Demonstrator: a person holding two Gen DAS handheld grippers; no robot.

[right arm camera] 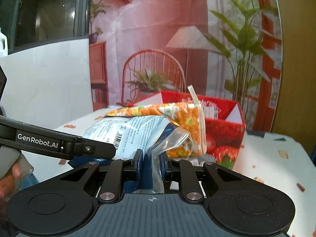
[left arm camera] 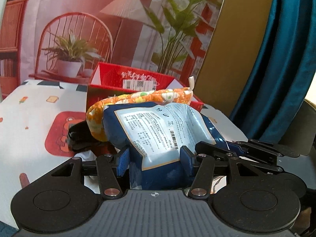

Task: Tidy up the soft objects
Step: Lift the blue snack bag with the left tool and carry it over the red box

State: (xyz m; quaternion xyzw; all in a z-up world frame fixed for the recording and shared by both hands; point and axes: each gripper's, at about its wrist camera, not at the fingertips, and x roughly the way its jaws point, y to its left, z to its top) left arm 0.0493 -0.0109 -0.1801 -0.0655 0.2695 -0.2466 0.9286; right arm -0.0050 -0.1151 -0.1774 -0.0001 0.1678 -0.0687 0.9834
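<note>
We judge the job about midway: the pouch is lifted off the table but not yet stowed, and the red box ahead of both sets of jaws looks like the likely place for it. An orange floral cushion lies just beyond the pouch, touching its far edge; whether it rests on the box rim or is carried along with the pouch we cannot tell. A dark item sits on the table to the left of our left jaws, apparently still to be sorted.

Our left gripper is closed onto the pouch's near end, which bulges between the blue pads, so the jaws stand partly apart around its bulk. Our right gripper is pinched nearly shut on a thin corner of the same pouch, its clear flap crumpling upward between the pads.

Both grippers are held roughly level and pointed forward at the box, with the left one reaching in across the right view from its left side. The cushion hangs just above and ahead of our right jaws, its tie dangling
</note>
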